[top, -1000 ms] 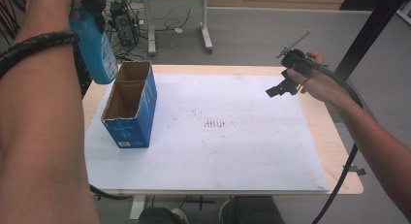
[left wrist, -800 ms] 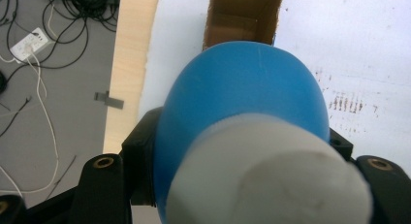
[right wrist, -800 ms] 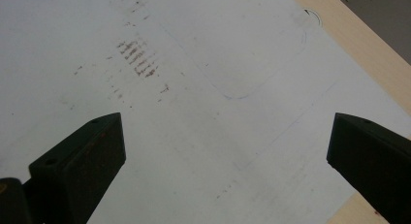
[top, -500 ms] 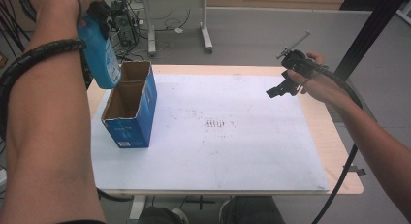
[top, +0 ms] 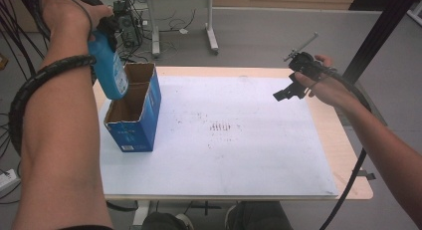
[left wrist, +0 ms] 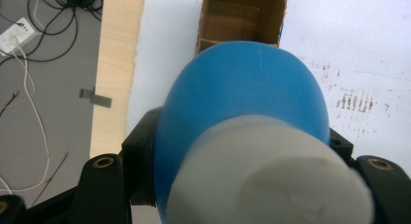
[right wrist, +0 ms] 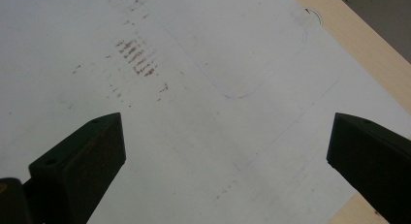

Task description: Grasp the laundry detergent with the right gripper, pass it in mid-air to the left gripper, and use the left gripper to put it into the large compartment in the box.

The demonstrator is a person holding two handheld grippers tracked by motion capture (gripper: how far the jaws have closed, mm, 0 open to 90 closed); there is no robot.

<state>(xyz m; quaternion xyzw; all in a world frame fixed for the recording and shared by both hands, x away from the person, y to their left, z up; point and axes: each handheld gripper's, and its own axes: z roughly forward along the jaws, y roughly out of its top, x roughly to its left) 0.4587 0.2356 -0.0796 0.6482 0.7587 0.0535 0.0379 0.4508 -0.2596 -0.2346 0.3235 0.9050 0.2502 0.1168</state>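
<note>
Your left claw (top: 107,38) grips the blue bottle (top: 108,65) bottom-down over the open cardboard box (top: 133,113), lined up for lowering in; right claw (top: 288,92) hangs open, clear.

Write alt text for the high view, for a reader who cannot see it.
The left claw holds a blue bottle over an open blue box at the left of a table covered with a white sheet. The right claw, empty with jaws apart, hovers above the table's far right.
</note>
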